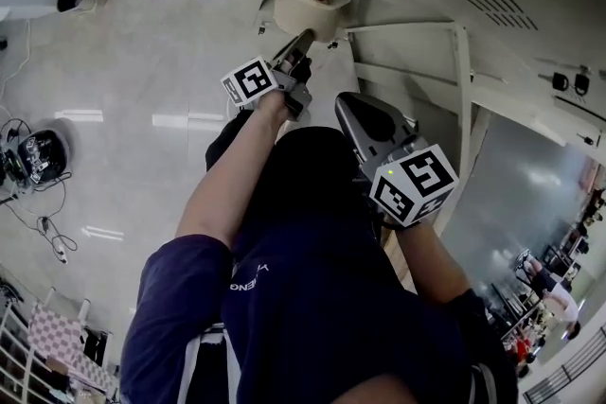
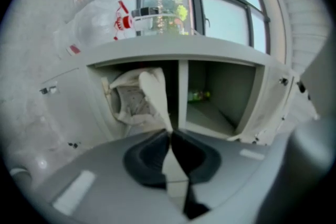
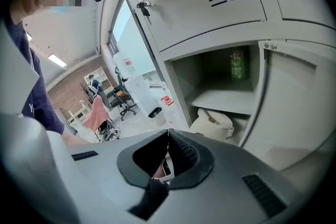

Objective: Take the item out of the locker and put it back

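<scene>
**Fig.** Withdrawal of a soft item from a locker (image 3: pixel 220 39), shown in the head view and both gripper views.

The task's thing is taken to be the cream cloth bag (image 2: pixel 131 102), which is seen inside the compartment next to the one holding a green bottle (image 2: pixel 199 95). In the right gripper view the bag (image 3: pixel 212 122) lies at the mouth of the lower compartment, below the shelf (image 3: pixel 226 99) that carries the bottle (image 3: pixel 239 64).

The left gripper (image 2: pixel 170 132) is closed, its jaws pinched on a loose flap or strap of the bag's fabric, which is drawn out from the bag to the jaw tips. In the head view the left gripper (image 1: pixel 301 41) is held just beside the bag (image 1: pixel 305 7). The right gripper (image 3: pixel 167 134) is held back from the locker; its jaws are brought together at the tips and nothing is gripped between them.

*Handling.* The bag is judged to be light, limp and crumpled, not fragile. It is expected to sag and swing from a single pinch, and thin fabric may creep out of narrow jaws. A doubled fold or the strap close to the bag's body is judged the safer hold. Snagging on the compartment's edge is to be expected. Its contents cannot be seen, so its weight is uncertain.
</scene>
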`<state>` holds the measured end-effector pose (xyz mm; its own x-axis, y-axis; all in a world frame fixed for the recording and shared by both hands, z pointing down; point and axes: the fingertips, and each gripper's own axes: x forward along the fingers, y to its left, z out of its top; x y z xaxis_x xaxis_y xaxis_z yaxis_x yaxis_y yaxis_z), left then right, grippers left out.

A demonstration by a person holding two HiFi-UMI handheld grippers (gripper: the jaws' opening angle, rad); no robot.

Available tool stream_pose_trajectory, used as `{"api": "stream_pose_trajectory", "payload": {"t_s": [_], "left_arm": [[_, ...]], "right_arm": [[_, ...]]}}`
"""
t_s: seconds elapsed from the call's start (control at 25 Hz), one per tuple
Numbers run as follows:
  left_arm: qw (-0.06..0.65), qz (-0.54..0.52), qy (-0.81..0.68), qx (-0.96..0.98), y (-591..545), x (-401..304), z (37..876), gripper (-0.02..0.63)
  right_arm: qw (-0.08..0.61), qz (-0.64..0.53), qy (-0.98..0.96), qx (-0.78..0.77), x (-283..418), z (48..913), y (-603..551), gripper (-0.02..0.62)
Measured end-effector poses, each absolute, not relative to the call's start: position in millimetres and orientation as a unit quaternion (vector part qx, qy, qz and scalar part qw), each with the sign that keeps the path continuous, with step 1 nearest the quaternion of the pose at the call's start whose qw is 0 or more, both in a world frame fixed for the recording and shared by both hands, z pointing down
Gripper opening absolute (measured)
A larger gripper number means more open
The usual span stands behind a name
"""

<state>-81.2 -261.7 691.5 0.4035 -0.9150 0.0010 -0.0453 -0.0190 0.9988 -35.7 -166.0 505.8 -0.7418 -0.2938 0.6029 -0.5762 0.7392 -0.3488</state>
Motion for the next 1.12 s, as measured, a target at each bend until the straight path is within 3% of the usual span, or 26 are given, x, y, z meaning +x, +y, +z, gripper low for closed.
{"api": "stream_pose_trajectory", "payload": {"t_s": [0.76,1.12], "left_arm": [[0.602,-0.263,-0.367,0.659,-178.7,-99.0,607.2,0.018],[0.572,-0.216,-0.374,0.697,-153.0,-84.9,562.6,0.018]], "right_arm": [[0.215,0.282,-0.888,0.294,-61.4,424.0,-146.9,0.008],[0.186,0.283,-0.893,0.296,-46.0,397.5,-138.3,0.008]]}}
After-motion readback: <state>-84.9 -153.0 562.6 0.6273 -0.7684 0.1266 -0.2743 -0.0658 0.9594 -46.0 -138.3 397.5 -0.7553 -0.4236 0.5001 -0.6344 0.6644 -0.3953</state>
